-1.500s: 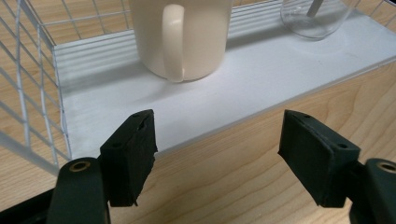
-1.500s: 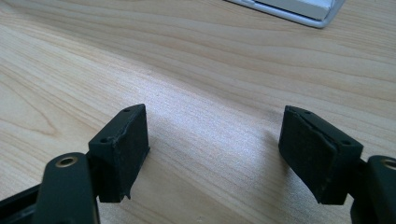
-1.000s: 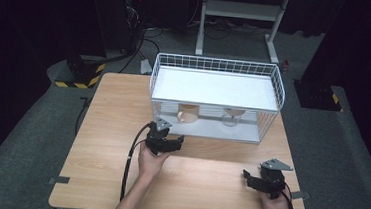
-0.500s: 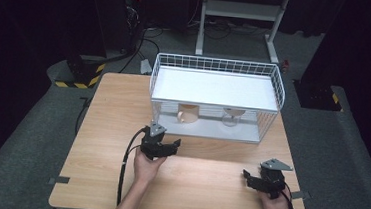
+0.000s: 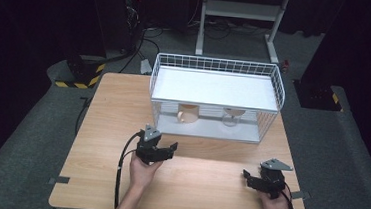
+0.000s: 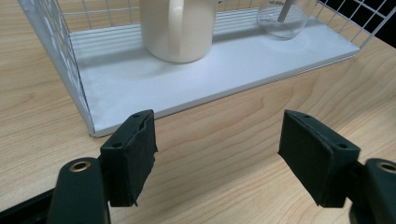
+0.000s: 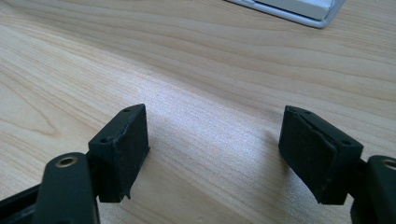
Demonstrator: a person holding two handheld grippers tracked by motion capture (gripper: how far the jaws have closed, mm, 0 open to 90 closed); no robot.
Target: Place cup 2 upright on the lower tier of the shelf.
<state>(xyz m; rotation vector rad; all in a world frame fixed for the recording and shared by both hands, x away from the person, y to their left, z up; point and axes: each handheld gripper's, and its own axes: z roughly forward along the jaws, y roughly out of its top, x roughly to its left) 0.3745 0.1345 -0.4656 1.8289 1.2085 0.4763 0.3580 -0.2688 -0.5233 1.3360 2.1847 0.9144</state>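
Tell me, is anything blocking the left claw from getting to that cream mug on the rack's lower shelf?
Nothing visible does. The left claw is open and empty over bare table, facing the rack's open front. The mug stands near the shelf's front edge, handle toward the claw. The wire side wall and the glass stand off to either side.

Both forearms reach in from the near edge, the left gripper (image 5: pixel 162 150) held farther forward than the right gripper (image 5: pixel 256 179), each with jaws apart and empty.
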